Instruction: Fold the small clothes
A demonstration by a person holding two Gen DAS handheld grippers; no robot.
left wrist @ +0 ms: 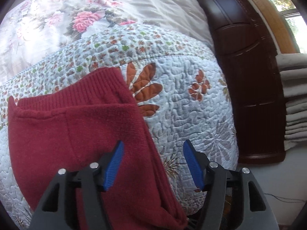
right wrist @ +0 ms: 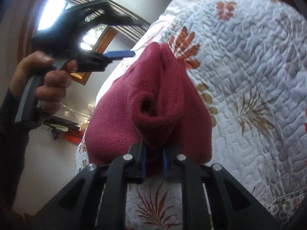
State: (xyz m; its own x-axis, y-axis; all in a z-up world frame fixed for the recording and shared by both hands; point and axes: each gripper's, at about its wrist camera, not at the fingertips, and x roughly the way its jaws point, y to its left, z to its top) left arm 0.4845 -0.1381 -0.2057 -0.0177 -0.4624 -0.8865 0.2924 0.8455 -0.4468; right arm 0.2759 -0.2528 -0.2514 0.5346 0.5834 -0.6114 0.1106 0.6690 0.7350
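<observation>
A small dark red knitted garment (left wrist: 76, 134) lies on a quilted floral bedspread (left wrist: 191, 105), its ribbed hem toward the far side. My left gripper (left wrist: 152, 164) hovers open above the garment's right edge, blue pads apart, nothing between them. In the right wrist view the same red garment (right wrist: 159, 95) is bunched and lifted toward the camera, and my right gripper (right wrist: 154, 156) is shut on its near edge. The left gripper (right wrist: 122, 54) appears there at upper left, held by a hand (right wrist: 48, 80), just off the garment's far end.
A pale sheet with pink flowers (left wrist: 86, 19) covers the far side of the bed. A dark wooden headboard (left wrist: 249, 76) stands on the right, with stacked grey folded cloth (left wrist: 295, 105) beyond it. The bed's edge (right wrist: 99, 88) drops off to the left in the right wrist view.
</observation>
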